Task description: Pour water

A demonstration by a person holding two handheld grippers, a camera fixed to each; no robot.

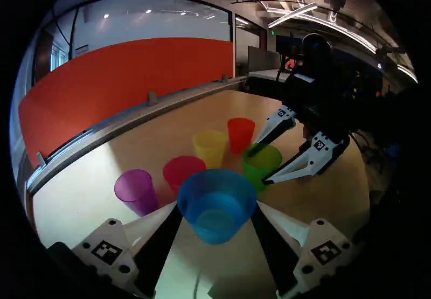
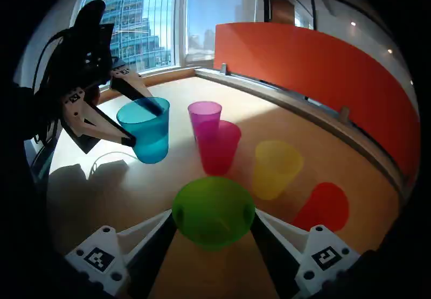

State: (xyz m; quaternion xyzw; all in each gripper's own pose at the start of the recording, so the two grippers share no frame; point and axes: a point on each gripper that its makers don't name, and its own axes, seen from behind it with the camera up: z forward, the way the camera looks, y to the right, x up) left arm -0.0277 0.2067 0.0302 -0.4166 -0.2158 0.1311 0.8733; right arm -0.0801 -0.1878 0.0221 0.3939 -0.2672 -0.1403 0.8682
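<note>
pinching: left gripper (image 1: 216, 215) on blue cup (image 1: 216, 199) | right gripper (image 2: 213, 221) on green cup (image 2: 213, 207) | both upright, mouths up

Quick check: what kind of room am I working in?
Probably an office: a long wooden table with an orange divider panel, strip ceiling lights, and big windows facing high-rise buildings.

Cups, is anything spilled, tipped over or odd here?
Nothing stands out. The purple cup, pink cup, yellow cup and red cup stand upright, the blue cup and green cup sit between jaws, no spill on the table.
</note>
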